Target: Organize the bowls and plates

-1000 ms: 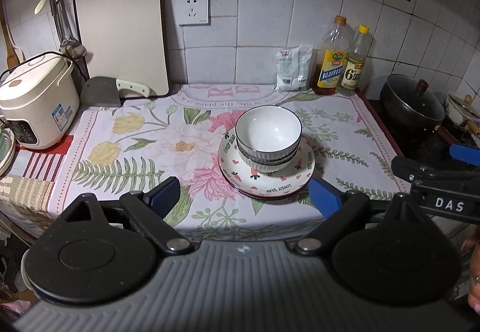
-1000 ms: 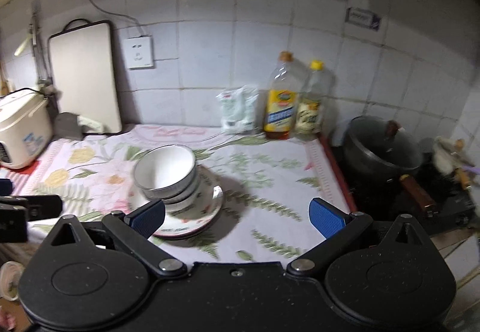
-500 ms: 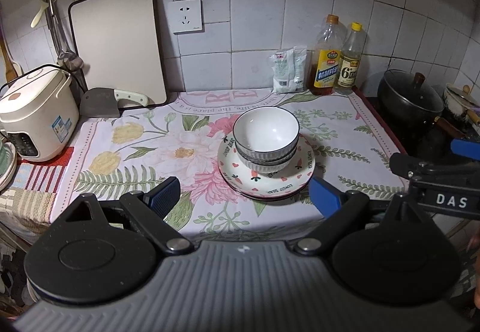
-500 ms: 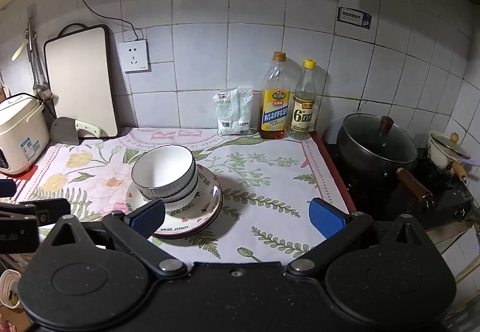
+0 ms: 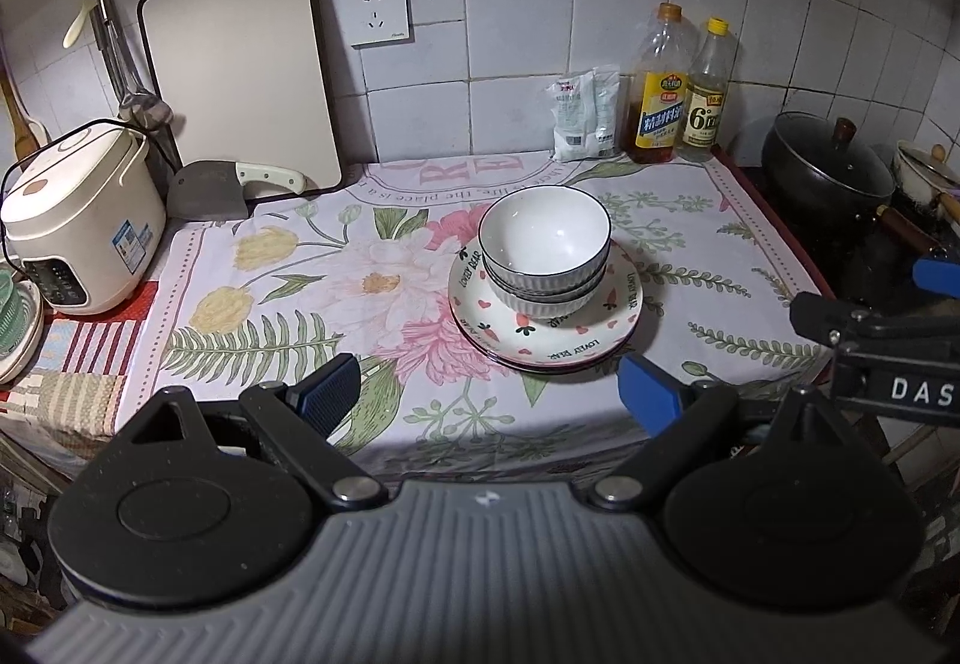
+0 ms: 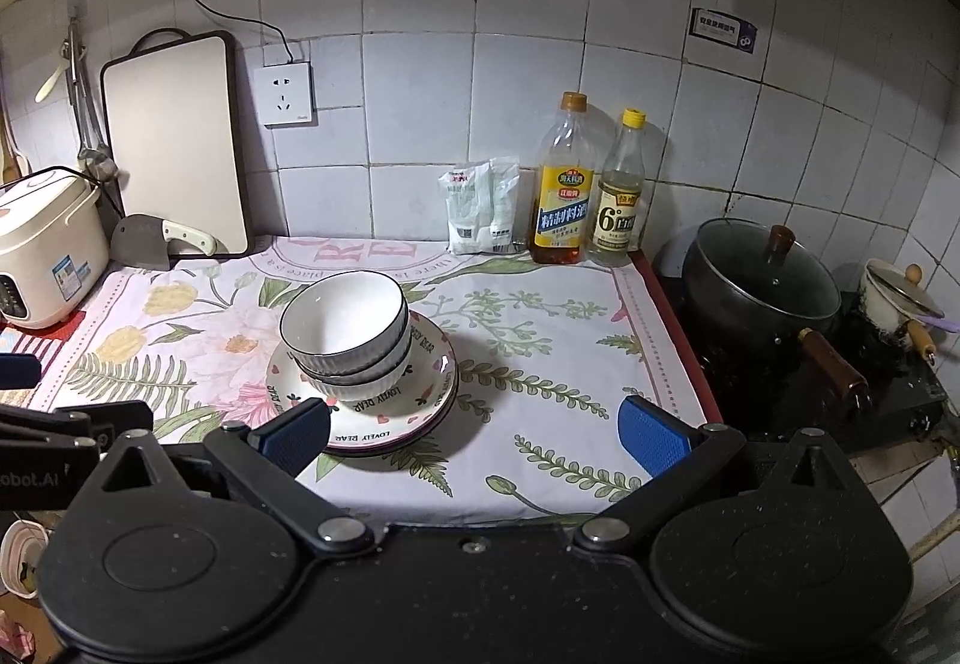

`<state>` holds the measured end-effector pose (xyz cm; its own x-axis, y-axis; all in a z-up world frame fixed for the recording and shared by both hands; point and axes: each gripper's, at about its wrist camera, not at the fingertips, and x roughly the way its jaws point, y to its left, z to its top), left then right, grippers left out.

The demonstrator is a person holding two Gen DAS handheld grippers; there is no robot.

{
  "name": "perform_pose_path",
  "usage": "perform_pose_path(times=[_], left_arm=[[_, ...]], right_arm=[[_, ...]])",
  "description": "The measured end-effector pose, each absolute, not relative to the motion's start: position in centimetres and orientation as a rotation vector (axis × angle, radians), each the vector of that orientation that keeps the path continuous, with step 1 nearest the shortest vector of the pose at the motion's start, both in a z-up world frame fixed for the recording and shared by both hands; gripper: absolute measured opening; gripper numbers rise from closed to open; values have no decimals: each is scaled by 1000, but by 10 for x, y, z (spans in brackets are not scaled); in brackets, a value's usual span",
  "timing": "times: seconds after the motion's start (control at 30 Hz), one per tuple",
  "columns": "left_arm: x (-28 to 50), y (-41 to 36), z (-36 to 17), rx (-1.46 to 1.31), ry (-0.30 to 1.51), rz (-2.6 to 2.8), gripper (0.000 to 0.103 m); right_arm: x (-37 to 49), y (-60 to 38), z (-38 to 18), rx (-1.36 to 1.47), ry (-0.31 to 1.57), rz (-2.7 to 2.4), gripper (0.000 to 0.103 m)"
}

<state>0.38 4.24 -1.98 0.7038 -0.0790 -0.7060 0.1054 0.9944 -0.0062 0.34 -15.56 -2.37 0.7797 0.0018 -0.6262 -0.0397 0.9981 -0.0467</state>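
On the floral tablecloth (image 5: 288, 268), stacked bowls (image 5: 543, 244) top perhaps two plates (image 5: 600, 328).

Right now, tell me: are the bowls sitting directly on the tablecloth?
No, the two nested bowls sit stacked on the patterned plates, not on the tablecloth.

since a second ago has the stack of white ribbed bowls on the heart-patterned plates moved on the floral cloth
No. The white ribbed bowls sit on the same pink flower of the floral cloth, beside the same fern sprig; only the camera shifted.
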Motion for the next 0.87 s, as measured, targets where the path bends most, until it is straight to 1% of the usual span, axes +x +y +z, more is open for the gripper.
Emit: perform_pose_path(times=[0.6, 0.87], left_arm=[[2, 51, -19, -44, 763, -97, 93], [3, 56, -18, -48, 780, -99, 93]], right_arm=[[1, -149, -27, -54, 696, 24, 103], [1, -142, -27, -62, 694, 36, 103]])
